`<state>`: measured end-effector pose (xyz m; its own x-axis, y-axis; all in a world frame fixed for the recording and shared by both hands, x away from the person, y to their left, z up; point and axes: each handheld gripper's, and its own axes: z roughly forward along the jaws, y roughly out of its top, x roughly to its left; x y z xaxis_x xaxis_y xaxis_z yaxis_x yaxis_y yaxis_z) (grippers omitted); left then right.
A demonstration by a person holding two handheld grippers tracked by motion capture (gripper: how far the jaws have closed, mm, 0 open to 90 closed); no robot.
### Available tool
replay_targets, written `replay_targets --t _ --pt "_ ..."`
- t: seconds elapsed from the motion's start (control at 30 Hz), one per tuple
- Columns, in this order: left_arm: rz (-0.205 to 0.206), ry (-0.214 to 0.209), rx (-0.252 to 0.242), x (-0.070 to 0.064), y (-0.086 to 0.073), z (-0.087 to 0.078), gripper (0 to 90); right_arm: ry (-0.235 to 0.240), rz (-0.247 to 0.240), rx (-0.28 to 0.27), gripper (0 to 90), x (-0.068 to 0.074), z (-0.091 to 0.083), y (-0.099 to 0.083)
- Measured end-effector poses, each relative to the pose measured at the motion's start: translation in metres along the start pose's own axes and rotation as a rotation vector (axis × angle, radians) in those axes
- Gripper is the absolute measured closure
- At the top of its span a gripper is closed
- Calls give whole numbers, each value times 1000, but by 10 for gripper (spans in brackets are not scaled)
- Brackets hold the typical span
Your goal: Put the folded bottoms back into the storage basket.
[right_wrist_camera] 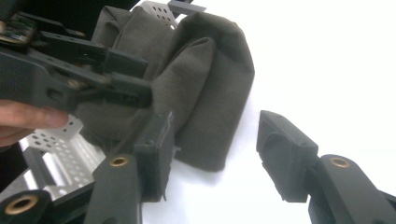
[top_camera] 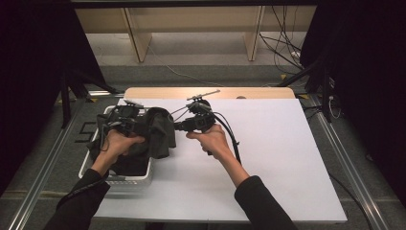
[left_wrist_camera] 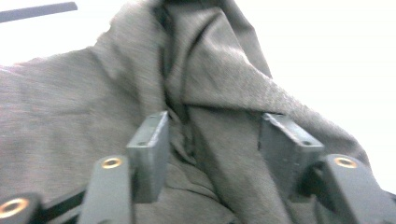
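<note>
A dark grey cloth (top_camera: 160,132) hangs bunched over the right rim of a white perforated basket (top_camera: 119,179) at the table's left. My left gripper (top_camera: 142,122) is above the basket, pushed into the cloth. In the left gripper view its jaws stand wide apart, the gripper (left_wrist_camera: 217,140) open, with a fold of the cloth (left_wrist_camera: 70,107) between them. My right gripper (top_camera: 178,127) points left at the cloth from the table's middle. It is open (right_wrist_camera: 219,158), and the cloth's hanging lower edge (right_wrist_camera: 205,84) lies just ahead of its jaws. The left gripper (right_wrist_camera: 135,77) and the basket (right_wrist_camera: 60,144) show beyond.
A white sheet (top_camera: 268,158) covers the table, bare to the right of my hands. A wooden board edge (top_camera: 206,92) runs along the back. Metal rails (top_camera: 38,191) flank the table, cables (top_camera: 282,48) lie on the floor behind, and black curtains hang at both sides.
</note>
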<state>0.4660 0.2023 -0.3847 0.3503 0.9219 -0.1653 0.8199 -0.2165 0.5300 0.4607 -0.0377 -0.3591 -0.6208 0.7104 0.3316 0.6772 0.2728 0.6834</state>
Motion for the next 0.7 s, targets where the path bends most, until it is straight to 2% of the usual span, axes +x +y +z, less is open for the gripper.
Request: replay_targets --t 0.1,0.2,0.37,0.43,0.47,0.53,0.7 --pt "-18 -7 32 -1 -2 16 408 -3 -9 -10 455 -4 -11 -9" --pt "-22 -20 17 0 -4 23 676 -17 -32 -12 450 -9 -23 -18" --pt "-34 -66 22 6 -3 16 733 -21 -41 -13 448 -19 -42 -33" --pt "-42 -82 11 7 -2 11 769 -26 -38 -19 447 -23 -47 -38" --pt "-41 -77 3 6 -1 9 797 -29 -35 -20 446 -25 -50 -40" --pt "-15 -66 11 5 0 9 847 -30 -26 -20 448 -30 -52 -45" --pt "-15 -78 24 8 2 8 865 -29 -8 -19 451 -37 -54 -55"
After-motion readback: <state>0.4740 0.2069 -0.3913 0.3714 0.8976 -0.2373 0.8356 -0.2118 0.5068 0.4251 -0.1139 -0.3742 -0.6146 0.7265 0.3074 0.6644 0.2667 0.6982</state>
